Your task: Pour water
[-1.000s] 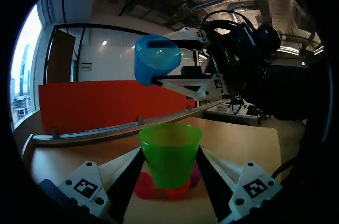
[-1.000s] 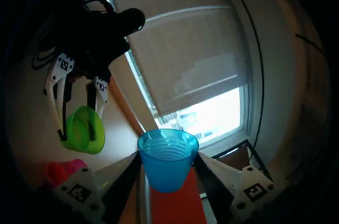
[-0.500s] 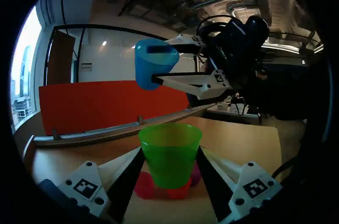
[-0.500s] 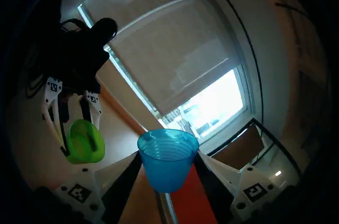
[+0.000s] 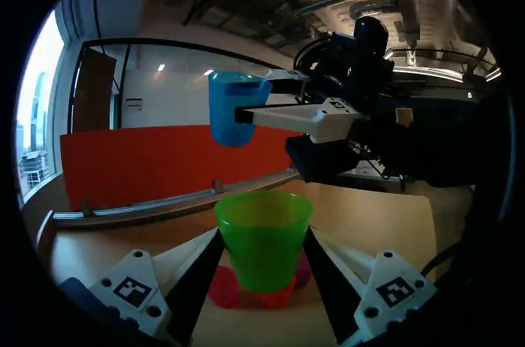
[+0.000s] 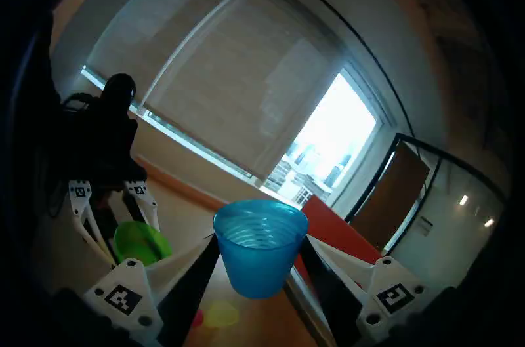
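Observation:
A green cup (image 5: 264, 262) stands upright between the fingers of my left gripper (image 5: 264, 232), which is shut on it just above the wooden table (image 5: 374, 216). A blue cup (image 5: 233, 111) hangs higher up and behind it, nearly upright, with my right gripper (image 5: 244, 94) shut on it from the right. In the right gripper view the blue cup (image 6: 260, 255) sits in my right gripper (image 6: 260, 241). Lower left in that view, the left gripper (image 6: 134, 242) holds the green cup (image 6: 141, 243). I cannot tell whether either cup holds water.
Small pink and red cups (image 5: 224, 286) lie on the table under the green cup. A red partition (image 5: 151, 160) with a rail runs along the table's far edge. A window with blinds (image 6: 236, 104) is behind the left gripper. A person in dark clothing (image 5: 420, 143) holds the right gripper.
The blue cup has turned back from a tilt to nearly upright, with the right gripper now level. The green cup and left gripper have stayed put.

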`<action>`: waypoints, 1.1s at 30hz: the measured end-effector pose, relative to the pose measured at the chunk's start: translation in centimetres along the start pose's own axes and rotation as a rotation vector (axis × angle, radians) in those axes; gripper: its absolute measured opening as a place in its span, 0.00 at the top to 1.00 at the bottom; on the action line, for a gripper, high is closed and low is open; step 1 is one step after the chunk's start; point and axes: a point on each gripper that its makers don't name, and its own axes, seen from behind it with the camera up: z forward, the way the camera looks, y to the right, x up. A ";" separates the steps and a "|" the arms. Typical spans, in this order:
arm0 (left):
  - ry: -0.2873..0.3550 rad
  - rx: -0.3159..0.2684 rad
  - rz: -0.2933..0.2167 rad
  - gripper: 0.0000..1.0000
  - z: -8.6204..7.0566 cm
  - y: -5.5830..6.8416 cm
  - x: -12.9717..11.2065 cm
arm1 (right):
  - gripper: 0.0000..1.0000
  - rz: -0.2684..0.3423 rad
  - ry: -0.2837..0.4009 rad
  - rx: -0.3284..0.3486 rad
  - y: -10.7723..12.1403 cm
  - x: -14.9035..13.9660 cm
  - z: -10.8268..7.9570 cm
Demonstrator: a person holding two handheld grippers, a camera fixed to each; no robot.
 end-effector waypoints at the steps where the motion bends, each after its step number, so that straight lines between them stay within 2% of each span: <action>1: 0.000 0.000 0.000 0.19 0.0 0.0 0.0 | 0.12 0.016 -0.001 0.001 0.0 0.0 0.0; 14: -0.004 0.004 0.003 0.19 -0.1 -0.2 -0.1 | 0.12 0.199 -0.004 0.034 -0.6 -0.9 0.3; 26: -0.010 0.011 0.009 0.19 -0.3 -0.5 -0.2 | 0.12 0.445 0.004 0.083 -1.5 -1.0 0.7; 33: -0.010 0.013 0.009 0.19 -0.4 -0.5 -0.2 | 0.12 0.530 0.012 0.102 -1.9 -0.5 0.8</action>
